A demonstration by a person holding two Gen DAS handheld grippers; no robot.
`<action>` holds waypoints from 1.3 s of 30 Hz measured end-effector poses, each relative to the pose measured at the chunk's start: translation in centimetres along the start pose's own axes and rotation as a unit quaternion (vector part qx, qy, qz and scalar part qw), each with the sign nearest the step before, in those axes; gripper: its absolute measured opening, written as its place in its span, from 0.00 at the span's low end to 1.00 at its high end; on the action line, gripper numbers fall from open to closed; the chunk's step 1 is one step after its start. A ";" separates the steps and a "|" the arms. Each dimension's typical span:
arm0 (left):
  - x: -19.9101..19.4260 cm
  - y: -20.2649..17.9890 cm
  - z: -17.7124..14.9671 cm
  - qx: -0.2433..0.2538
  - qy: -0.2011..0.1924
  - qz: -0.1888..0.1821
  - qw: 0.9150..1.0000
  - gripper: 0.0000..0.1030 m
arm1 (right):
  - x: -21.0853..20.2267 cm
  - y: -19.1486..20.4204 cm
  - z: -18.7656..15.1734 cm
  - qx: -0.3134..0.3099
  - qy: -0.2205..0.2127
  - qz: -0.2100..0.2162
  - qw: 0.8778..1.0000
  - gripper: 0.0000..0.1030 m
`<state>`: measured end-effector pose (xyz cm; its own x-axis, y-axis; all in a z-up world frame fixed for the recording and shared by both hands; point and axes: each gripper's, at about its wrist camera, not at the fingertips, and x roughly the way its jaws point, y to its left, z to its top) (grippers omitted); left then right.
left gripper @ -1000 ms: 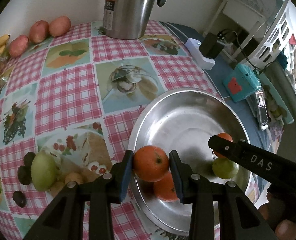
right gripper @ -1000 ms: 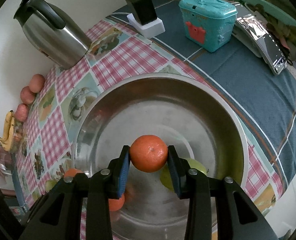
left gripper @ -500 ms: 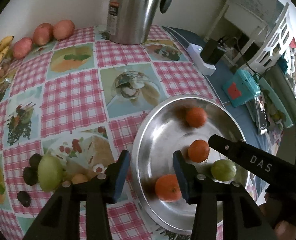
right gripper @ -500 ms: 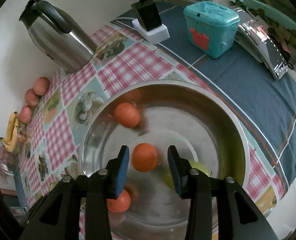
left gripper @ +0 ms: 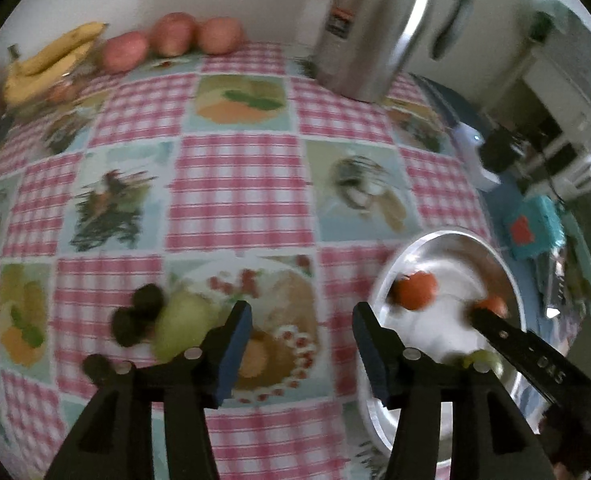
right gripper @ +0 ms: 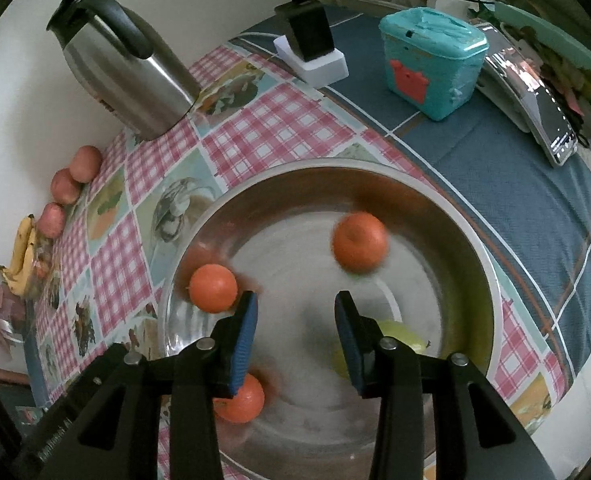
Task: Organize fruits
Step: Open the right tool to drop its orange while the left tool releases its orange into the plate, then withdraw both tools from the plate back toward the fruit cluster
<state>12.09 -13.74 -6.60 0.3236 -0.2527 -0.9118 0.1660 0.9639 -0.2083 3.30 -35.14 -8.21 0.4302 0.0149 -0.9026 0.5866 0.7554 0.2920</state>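
Observation:
A steel bowl holds three oranges: one blurred at the back, one at the left, one near the front. A green fruit lies behind my right finger. My right gripper hangs open above the bowl's middle with nothing between its jaws. My left gripper is over the checked cloth left of the bowl, its jaws opening and empty. A green pear and dark fruits lie just left of it.
A steel thermos jug stands at the back, with three red apples and bananas along the wall. A charger block, a teal box and a phone sit on the blue cloth.
Both grippers let go of their oranges, which dropped and rolled in the bowl. The left gripper then swung left off the bowl over the cloth. The right gripper stayed put.

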 end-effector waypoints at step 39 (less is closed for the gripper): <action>-0.2 6.0 0.2 -0.070 0.025 0.083 0.994 0.99 | 0.3 5.6 -1.2 -0.153 -0.017 -0.030 0.988 0.85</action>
<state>13.17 -7.91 -7.58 0.2893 -0.0878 -0.9532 -0.0176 0.9951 -0.0971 5.95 -30.12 -7.22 0.4267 -0.0535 -0.9028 0.3789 0.9170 0.1247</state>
